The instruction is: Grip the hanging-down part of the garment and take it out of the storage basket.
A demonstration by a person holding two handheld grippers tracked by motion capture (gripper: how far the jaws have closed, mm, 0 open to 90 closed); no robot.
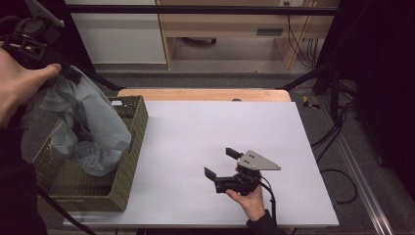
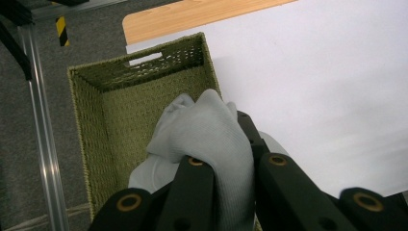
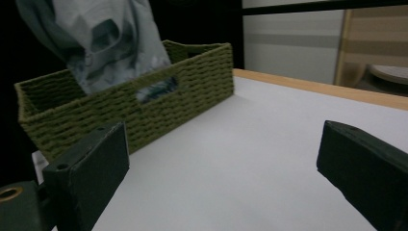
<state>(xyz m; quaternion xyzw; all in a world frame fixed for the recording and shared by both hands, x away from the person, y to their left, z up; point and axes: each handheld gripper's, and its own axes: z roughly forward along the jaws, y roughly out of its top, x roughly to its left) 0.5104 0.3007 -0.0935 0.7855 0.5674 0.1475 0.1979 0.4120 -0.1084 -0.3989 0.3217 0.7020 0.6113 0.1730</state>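
A pale blue-grey garment [image 1: 90,122] hangs from my left gripper [image 1: 66,72], which is raised above the table's left side and shut on the garment's top. The garment's lower end rests inside an olive woven basket [image 1: 131,159]. In the left gripper view the black jaws [image 2: 226,154] pinch a bunch of the cloth [image 2: 207,125] above the basket's inside [image 2: 110,110]. My right gripper [image 1: 220,162] lies low over the white table, open and holding nothing. Its wide-spread jaws [image 3: 221,159] face the basket [image 3: 192,86] and the hanging garment [image 3: 106,38].
The white table top [image 1: 220,122] has a wooden strip [image 1: 205,94] along its far edge. The basket stands at the left edge. Black frame bars [image 1: 313,73] and cables [image 1: 337,132] run past the right side on the floor.
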